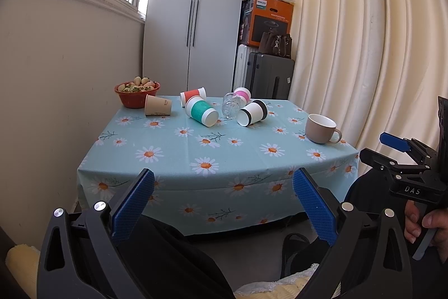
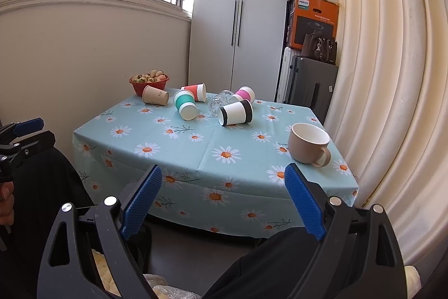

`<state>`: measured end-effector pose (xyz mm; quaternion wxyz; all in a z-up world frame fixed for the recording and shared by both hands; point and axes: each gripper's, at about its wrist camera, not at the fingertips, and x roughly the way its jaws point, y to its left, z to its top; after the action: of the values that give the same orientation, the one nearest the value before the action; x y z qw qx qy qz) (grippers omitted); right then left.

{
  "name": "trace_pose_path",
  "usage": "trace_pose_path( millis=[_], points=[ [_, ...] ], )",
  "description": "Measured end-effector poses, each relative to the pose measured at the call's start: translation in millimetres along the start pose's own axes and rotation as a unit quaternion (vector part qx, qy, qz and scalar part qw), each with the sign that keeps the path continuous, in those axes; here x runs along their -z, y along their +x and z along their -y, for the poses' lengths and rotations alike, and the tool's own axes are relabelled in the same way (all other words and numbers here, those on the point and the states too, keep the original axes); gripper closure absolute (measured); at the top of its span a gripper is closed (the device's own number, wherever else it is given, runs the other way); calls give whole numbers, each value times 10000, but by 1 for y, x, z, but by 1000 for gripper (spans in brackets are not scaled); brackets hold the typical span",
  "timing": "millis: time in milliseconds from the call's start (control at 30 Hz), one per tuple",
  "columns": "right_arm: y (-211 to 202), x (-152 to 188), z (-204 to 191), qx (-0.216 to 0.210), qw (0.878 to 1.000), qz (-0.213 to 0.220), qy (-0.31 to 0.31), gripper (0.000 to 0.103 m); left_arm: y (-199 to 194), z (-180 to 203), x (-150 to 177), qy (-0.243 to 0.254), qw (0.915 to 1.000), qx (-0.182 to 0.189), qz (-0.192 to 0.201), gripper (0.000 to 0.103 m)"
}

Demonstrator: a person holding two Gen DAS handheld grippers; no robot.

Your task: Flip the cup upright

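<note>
Several cups lie on their sides at the far half of the table: a tan paper cup (image 1: 157, 105) (image 2: 155, 95), a red one (image 1: 193, 95) (image 2: 194, 91), a green one (image 1: 201, 111) (image 2: 185, 104), a clear glass (image 1: 231, 105) (image 2: 219, 102), a pink one (image 1: 242, 94) (image 2: 244, 94) and a black-banded white one (image 1: 252, 113) (image 2: 235, 112). A beige mug (image 1: 322, 128) (image 2: 309, 143) stands upright at the right edge. My left gripper (image 1: 222, 203) and right gripper (image 2: 224, 198) are open and empty, held in front of the table's near edge.
The table carries a light-blue daisy cloth (image 1: 224, 159) (image 2: 196, 147). A red bowl of fruit (image 1: 137, 94) (image 2: 149, 82) sits at the far left corner. Suitcases and boxes (image 1: 266, 74) stand behind, a curtain (image 2: 392, 102) hangs at right, and a wall at left.
</note>
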<state>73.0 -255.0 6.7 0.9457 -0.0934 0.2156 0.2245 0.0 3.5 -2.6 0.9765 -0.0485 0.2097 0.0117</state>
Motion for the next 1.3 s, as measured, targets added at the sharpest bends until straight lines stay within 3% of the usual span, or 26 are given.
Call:
trace_pose_path(
  millis=[1300],
  points=[
    [4, 1, -2, 37, 10000, -90, -9, 12, 1, -1, 1, -49, 10000, -6, -11, 7]
  ],
)
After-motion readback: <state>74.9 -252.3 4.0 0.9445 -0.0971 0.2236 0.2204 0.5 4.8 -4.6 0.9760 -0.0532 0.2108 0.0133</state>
